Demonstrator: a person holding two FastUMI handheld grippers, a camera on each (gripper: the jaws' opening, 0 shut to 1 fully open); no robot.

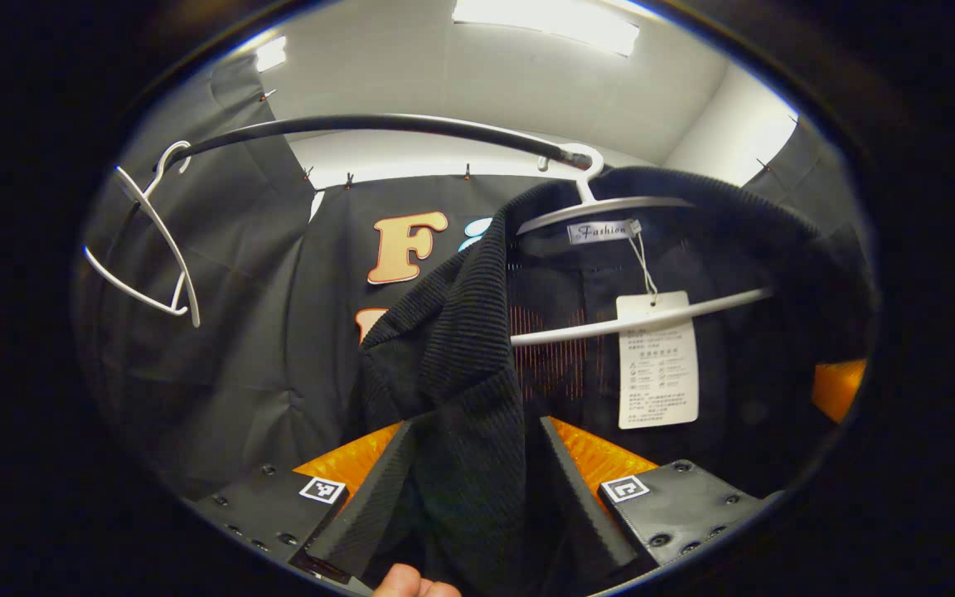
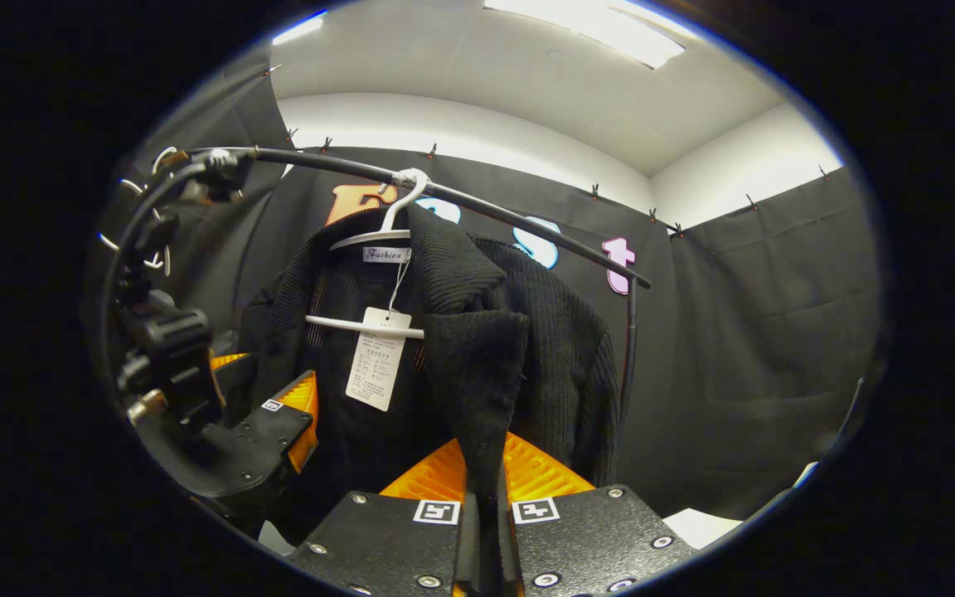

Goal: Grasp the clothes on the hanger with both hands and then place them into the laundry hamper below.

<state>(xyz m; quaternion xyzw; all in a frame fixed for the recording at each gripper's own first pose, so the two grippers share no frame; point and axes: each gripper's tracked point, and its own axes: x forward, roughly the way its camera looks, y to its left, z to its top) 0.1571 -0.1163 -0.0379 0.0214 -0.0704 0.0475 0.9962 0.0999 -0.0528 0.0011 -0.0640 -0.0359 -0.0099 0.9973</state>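
We take the black rail (image 2: 444, 195) as reference. The black ribbed jacket (image 2: 519, 365) hangs below it on a white hanger (image 2: 378, 236), a paper tag (image 2: 378, 358) dangling at its open front. In the right gripper view, the right gripper (image 2: 486, 506) sits under the rail, both fingers clamped together on the jacket's front edge. In the left gripper view, the left gripper (image 1: 469, 489) has its fingers spread apart, the other front panel (image 1: 461, 398) hanging between them. A spare hanger (image 1: 158, 240) hangs at the rail's far end.
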